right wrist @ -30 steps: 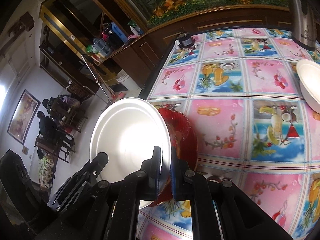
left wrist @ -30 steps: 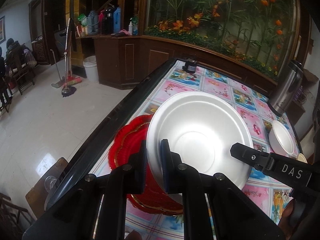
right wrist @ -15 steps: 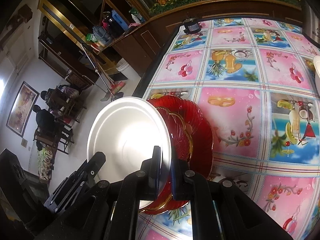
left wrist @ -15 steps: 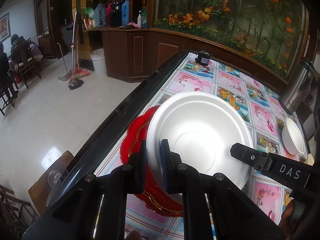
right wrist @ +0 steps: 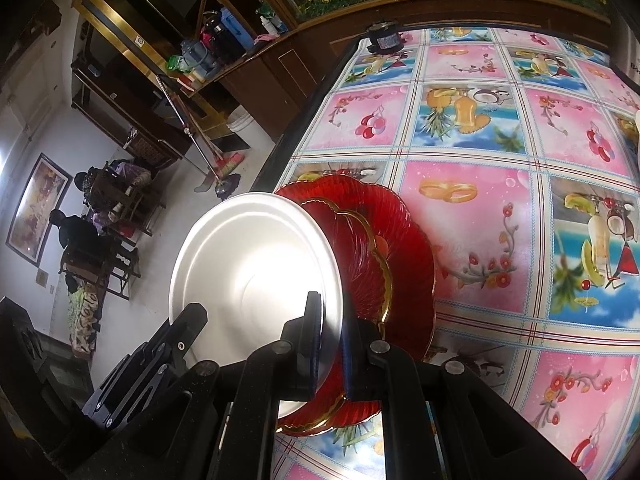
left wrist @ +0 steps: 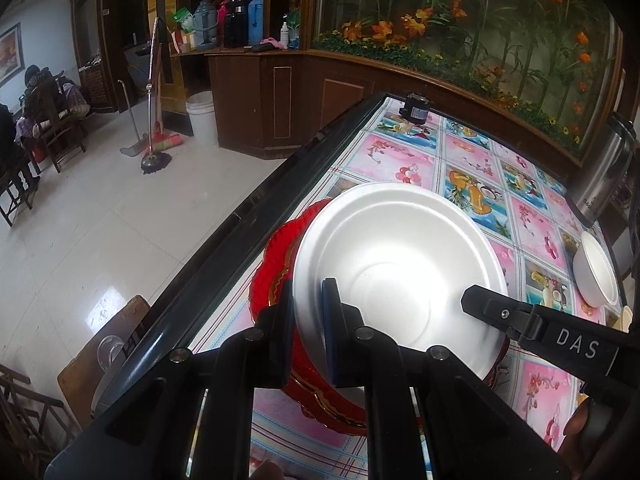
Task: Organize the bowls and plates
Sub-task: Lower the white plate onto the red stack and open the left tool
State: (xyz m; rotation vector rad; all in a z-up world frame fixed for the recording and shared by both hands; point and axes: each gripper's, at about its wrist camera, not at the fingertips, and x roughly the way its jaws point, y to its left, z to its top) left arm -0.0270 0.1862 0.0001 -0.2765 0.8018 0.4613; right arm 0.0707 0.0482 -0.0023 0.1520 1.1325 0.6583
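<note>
Your left gripper (left wrist: 307,320) pinches the near rim of the silver plate (left wrist: 400,264), one pad on each face of the edge. Your right gripper (right wrist: 332,344) clamps the opposite rim of the same plate, its jaws pressed onto the thin metal. Between the two grips the plate hangs tilted just above the stack of red scalloped plates (right wrist: 392,256), which sits near the table's dark edge (left wrist: 224,240) on the pink and blue fruit-print cloth (right wrist: 480,128). Farther along the table, a white bowl (left wrist: 594,276) lies well apart from the stack, near a steel flask (left wrist: 600,176).
</note>
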